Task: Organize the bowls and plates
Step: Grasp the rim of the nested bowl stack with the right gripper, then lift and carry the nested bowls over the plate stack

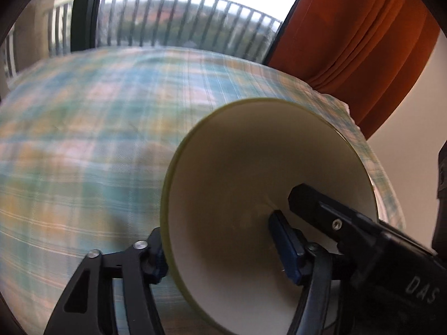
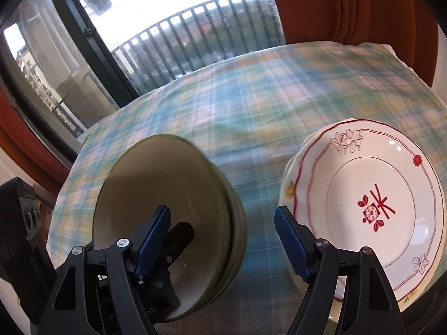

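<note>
The left gripper [image 1: 218, 251] is clamped on the rim of a green-rimmed bowl [image 1: 251, 167], 1 finger outside the wall and 1 inside. The bowl is tilted steeply on its side, its cream inside turned toward the camera. From the right wrist view the same bowl [image 2: 167, 195] appears to be lifted clear of the checked tablecloth [image 2: 237, 97], though whether its lower edge touches the cloth cannot be told. Lines along its outer wall hint at more than 1 bowl nested together; the blur leaves that uncertain.

The right gripper [image 2: 223, 240] is spread wide and holds nothing. It hangs between the bowl and a stack of plates [image 2: 371, 203] near the right edge of the tabletop [image 1: 83, 139]. The top plate is white with red flower marks, and at least 1 scalloped plate with a yellow flower shows under it.

As a judgement, the plates look already gathered into 1 pile, so that half seems done. The bowl remains to be set down, most likely beside the plates or on them. Nothing else that needs sorting shows on the cloth, so the task looks close to its end.
</note>
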Demonstrator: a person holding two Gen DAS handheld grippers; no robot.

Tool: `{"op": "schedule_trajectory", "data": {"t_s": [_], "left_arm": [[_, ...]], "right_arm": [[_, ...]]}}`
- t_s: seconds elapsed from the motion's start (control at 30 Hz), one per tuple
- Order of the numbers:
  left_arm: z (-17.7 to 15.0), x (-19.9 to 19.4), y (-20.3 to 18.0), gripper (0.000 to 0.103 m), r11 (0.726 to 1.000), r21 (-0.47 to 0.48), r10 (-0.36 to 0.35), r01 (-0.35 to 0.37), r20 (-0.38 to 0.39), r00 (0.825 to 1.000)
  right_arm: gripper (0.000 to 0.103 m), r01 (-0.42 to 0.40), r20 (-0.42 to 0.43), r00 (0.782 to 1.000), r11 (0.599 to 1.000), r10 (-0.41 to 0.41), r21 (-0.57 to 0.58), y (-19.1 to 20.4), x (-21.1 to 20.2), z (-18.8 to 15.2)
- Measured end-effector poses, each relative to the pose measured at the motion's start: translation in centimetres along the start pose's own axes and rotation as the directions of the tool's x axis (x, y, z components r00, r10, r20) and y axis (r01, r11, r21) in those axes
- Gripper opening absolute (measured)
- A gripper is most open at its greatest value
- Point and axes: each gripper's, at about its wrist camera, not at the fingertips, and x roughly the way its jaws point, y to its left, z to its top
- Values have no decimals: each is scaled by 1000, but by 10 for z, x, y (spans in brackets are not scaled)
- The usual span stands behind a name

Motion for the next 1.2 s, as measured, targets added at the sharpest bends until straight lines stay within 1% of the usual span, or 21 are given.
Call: {"op": "schedule_trajectory", "data": {"t_s": [0.03,0.13,0.23,0.33,0.4,0.47,0.57,0.6,0.7,0.87,0.93,1.1,1.13,1.2], "left_arm": [[0,0,1,64,1000,-16,-6,6,0,1000],[-2,-1,-1,63,1000,-21,-2,2,2,1000],[-3,-2,-3,63,1000,-19,5,-5,3,1000],[-3,-3,-3,62,1000,-15,16,-16,-3,1000],[-1,-2,-1,61,1000,-21,15,-15,-14,1000],[0,-3,-1,60,1000,-18,22,-23,-24,999],[0,-6,-4,59,999,22,35,-35,-21,999],[0,-6,-4,56,999,25,32,-31,-20,999],[1,-6,-1,54,1000,20,22,-22,-29,999],[1,-7,0,52,999,35,13,-11,-35,999],[1,-9,-1,51,999,36,13,-12,-38,999],[0,-11,-1,50,1000,24,16,-15,-49,999],[1,-12,0,49,1000,7,11,-11,-48,999],[1,-15,-2,49,999,19,32,-31,-38,999]], "right_arm": [[79,-8,2,1000,1000,8,12,-2,0,1],[79,-19,-10,1000,999,20,34,-6,3,2],[75,-10,-14,1000,1000,10,20,-4,3,2],[66,0,-18,1000,999,1,43,-4,3,1],[58,-8,-28,1000,998,10,58,-4,5,1],[53,-12,-45,999,997,15,71,-4,9,3],[47,-36,-73,996,991,45,127,-5,18,1],[45,-12,-71,997,994,20,111,-2,19,1],[43,-18,-77,997,994,26,112,1,20,1],[43,11,-70,998,996,-5,89,5,18,0],[43,20,-66,998,995,-14,98,5,18,-1],[43,27,-75,997,994,-19,106,7,16,-2],[43,27,-77,997,994,-19,103,7,15,-2],[43,23,-86,996,994,-14,106,8,16,-1]]}}
